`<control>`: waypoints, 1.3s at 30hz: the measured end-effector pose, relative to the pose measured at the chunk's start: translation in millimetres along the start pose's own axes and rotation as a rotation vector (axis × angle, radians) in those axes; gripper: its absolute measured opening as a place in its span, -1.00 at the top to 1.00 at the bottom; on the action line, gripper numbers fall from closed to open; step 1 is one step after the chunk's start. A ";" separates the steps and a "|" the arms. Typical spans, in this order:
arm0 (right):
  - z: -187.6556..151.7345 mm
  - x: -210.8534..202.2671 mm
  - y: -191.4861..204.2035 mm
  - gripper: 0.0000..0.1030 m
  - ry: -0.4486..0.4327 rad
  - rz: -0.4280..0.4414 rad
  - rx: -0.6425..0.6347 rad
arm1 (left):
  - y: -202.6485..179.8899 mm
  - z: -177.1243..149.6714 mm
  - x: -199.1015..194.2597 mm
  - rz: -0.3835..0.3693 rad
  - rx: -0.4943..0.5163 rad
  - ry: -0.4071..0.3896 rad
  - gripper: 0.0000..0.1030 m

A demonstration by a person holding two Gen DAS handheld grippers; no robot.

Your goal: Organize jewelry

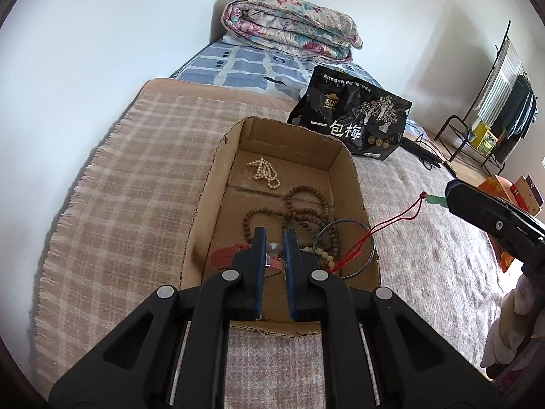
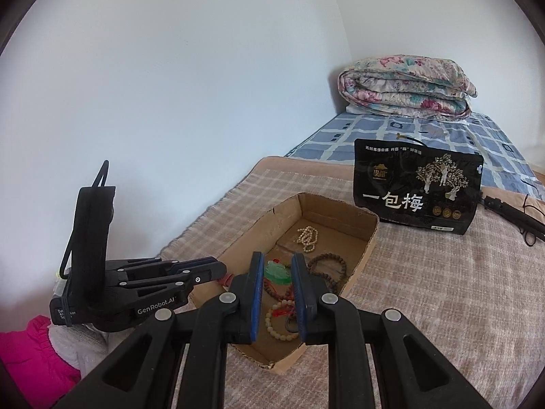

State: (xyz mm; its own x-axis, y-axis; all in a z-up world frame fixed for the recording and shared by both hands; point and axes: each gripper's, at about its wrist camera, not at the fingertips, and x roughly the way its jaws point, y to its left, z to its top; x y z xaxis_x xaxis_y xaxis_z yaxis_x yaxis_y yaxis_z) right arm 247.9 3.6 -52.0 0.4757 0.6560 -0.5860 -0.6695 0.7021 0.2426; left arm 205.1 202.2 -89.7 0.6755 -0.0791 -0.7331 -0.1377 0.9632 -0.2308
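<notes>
Jewelry lies collected in an open cardboard box [image 1: 218,184] set on a plaid blanket [image 1: 129,170] over the bed. Inside the box: a cream bead string [image 1: 264,172] near the far end, brown bead strands [image 1: 306,208] at the middle, a thin metal bangle [image 1: 369,235] against the right wall, a pale bead bracelet [image 2: 277,322] and a red strap [image 1: 226,254] at the near end.

The right gripper [image 2: 277,274] holds a green pendant [image 2: 278,272] pinched between its pads, raised above the box. A red cord [image 1: 391,223] runs from the pendant down into the box, so the piece is only partly lifted; its lower end rests among the other items near the bangle. Whether the cord is caught on them cannot be told.

The left gripper [image 1: 275,248] is low over the near end of the box, jaws narrowed around a small clear-looking part of the red strap. Whether the pads actually bear on it cannot be told from either view.

Judgement: the step in hand is drawing the pendant and cord clear of the pile. The next move calls for a slow lift of the right gripper, watching that the cord does not drag beads or bangle with it, with the left gripper steadying the contents if needed.

A black snack bag [image 1: 351,116] stands just beyond the box; a folded floral quilt [image 1: 289,25] lies farther back.
</notes>
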 end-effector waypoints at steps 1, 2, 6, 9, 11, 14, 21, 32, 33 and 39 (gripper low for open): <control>-0.9 3.3 1.1 0.71 0.006 0.003 0.000 | 1.7 -0.7 0.2 0.002 -0.002 0.001 0.84; -1.5 5.8 2.4 0.71 0.011 0.006 0.001 | 2.6 -0.7 0.5 0.004 -0.002 0.003 0.83; -4.4 18.2 6.1 0.71 0.041 0.014 -0.005 | 4.8 -2.9 2.6 0.012 0.004 0.021 0.83; -6.6 25.1 6.0 0.59 0.061 -0.004 -0.003 | 7.5 -3.2 4.5 0.017 -0.003 0.036 0.83; -8.6 27.9 3.4 0.34 0.072 -0.018 0.004 | 9.9 -3.0 5.4 0.025 -0.014 0.045 0.83; -11.0 27.7 -0.6 0.17 0.074 -0.055 0.008 | 10.7 -2.6 5.1 0.035 -0.014 0.044 0.83; -11.2 21.5 -8.1 0.03 0.070 -0.089 0.027 | 7.5 -2.8 -0.7 0.047 -0.011 0.027 0.57; -14.9 2.3 -5.1 0.02 0.054 -0.114 0.028 | -10.2 -6.3 -22.8 0.069 0.027 -0.028 0.57; -15.0 0.1 -5.3 0.02 0.052 -0.116 0.030 | -11.9 -7.0 -25.6 0.069 0.028 -0.033 0.57; -16.6 -16.3 -7.1 0.02 0.036 -0.136 0.033 | -25.6 -10.5 -45.7 0.085 0.046 -0.078 0.57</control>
State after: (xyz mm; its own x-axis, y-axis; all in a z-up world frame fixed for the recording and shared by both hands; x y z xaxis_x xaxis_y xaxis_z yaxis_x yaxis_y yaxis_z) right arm 235.4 -16.7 -57.0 0.5392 0.5444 -0.6426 -0.5807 0.7929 0.1845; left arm 170.2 178.5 -57.0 0.7174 0.0223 -0.6964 -0.1653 0.9764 -0.1390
